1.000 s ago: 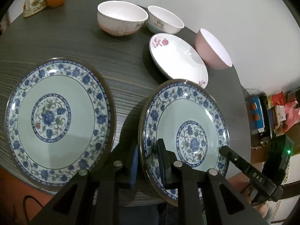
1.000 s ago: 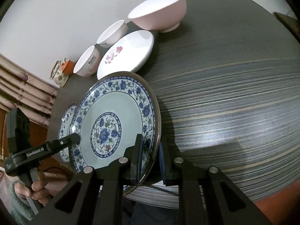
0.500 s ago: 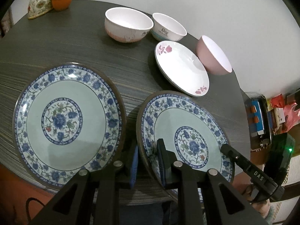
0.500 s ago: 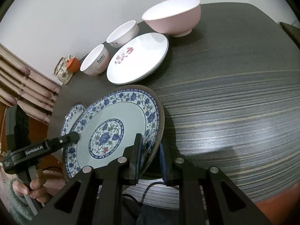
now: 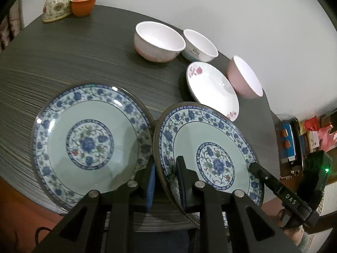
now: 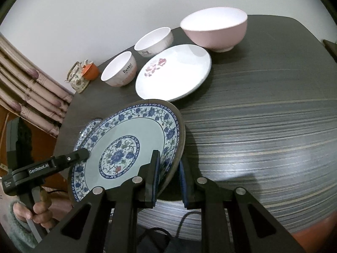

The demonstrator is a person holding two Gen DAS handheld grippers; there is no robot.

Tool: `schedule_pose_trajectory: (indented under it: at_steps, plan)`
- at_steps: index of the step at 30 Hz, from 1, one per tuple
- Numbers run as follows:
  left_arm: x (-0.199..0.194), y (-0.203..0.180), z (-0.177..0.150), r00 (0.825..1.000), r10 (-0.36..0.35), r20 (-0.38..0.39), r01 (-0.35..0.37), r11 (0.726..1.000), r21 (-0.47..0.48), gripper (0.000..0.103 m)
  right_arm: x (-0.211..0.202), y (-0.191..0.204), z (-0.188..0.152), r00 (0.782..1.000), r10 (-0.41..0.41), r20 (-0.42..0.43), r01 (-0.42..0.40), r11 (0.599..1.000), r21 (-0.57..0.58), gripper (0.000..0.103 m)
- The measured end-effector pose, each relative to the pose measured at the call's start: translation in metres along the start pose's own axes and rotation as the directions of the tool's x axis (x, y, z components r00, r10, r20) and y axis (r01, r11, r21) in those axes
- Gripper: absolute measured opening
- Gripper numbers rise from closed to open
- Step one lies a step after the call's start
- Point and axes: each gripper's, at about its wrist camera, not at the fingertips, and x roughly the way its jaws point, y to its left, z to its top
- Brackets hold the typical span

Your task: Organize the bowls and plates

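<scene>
Both grippers hold one blue-and-white floral plate (image 5: 210, 145) above the dark table (image 5: 63, 59). My left gripper (image 5: 165, 181) is shut on its left rim, my right gripper (image 6: 168, 179) on its right rim; the plate also shows in the right wrist view (image 6: 130, 147). A second matching plate (image 5: 90, 139) lies flat on the table just left of the held one, whose edge overlaps it. A white plate with pink flowers (image 5: 210, 88) lies behind. Two white bowls (image 5: 158, 41) (image 5: 200, 46) and a pink bowl (image 5: 245, 78) stand at the back.
A floral teapot (image 5: 56, 4) and an orange lidded cup (image 5: 83, 4) stand at the far left corner. The wall is close behind the bowls. The near table edge (image 5: 147, 225) lies under the grippers. Shelves with clutter (image 5: 305, 139) are off to the right.
The held plate has moved left and lower toward the matching plate, and its edge now overlaps that plate's rim. Both grippers stay shut on it.
</scene>
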Motion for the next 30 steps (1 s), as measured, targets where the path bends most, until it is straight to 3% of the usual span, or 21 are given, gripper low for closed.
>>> schedule_pose_trajectory:
  at_steps: [17, 30]
  plan:
    - [-0.054, 0.079, 0.019, 0.991, 0.081, 0.102, -0.065, 0.987, -0.146, 0.018, 0.036, 0.090, 0.026, 0.997, 0.067, -0.027, -0.070, 0.989, -0.132, 0.017]
    - [-0.049, 0.133, 0.017, 0.987, 0.131, 0.096, -0.103, 0.963, -0.249, 0.018, 0.086, 0.132, 0.029, 0.991, 0.085, -0.106, -0.102, 0.980, -0.172, 0.017]
